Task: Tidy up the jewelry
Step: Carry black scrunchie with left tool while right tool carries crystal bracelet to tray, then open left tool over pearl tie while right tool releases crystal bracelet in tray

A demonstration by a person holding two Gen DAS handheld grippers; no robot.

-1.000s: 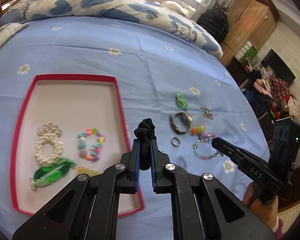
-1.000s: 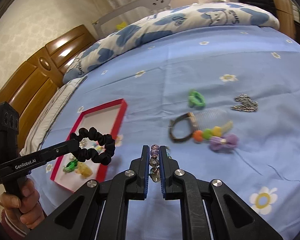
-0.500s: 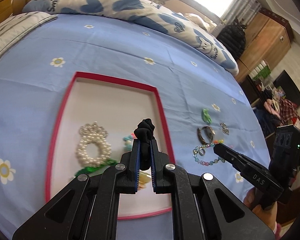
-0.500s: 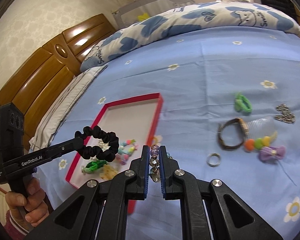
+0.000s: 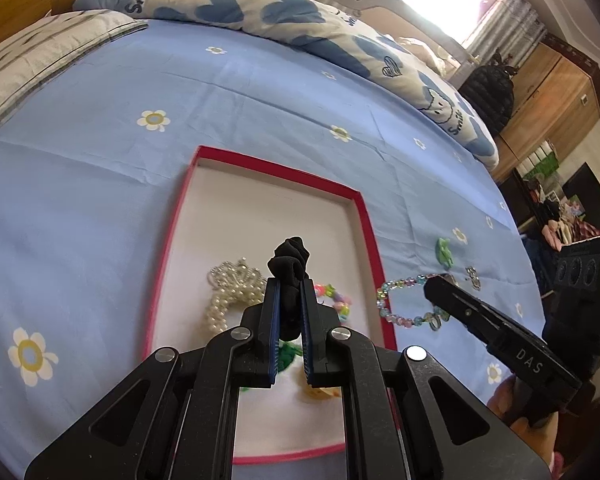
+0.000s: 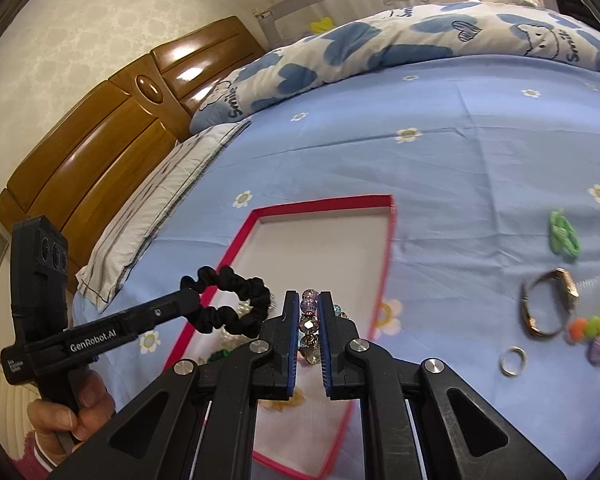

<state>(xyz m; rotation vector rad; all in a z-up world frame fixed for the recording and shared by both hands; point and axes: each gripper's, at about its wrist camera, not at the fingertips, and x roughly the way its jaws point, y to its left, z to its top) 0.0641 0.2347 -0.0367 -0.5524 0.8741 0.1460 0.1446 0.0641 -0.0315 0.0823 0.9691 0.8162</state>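
A black ruffled fabric scrunchie (image 5: 289,258) is pinched between the left gripper (image 5: 289,300) fingers, held over the red-rimmed white tray (image 5: 276,174). A pastel glass-bead bracelet (image 5: 404,312) is clamped by the right gripper (image 6: 309,312), dangling just beside the tray's right rim.

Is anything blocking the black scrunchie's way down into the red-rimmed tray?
Nothing visible bars it. The left gripper holds the black scrunchie over the tray. A pearl bracelet and a colorful bead bracelet lie near that spot; the far half is bare.
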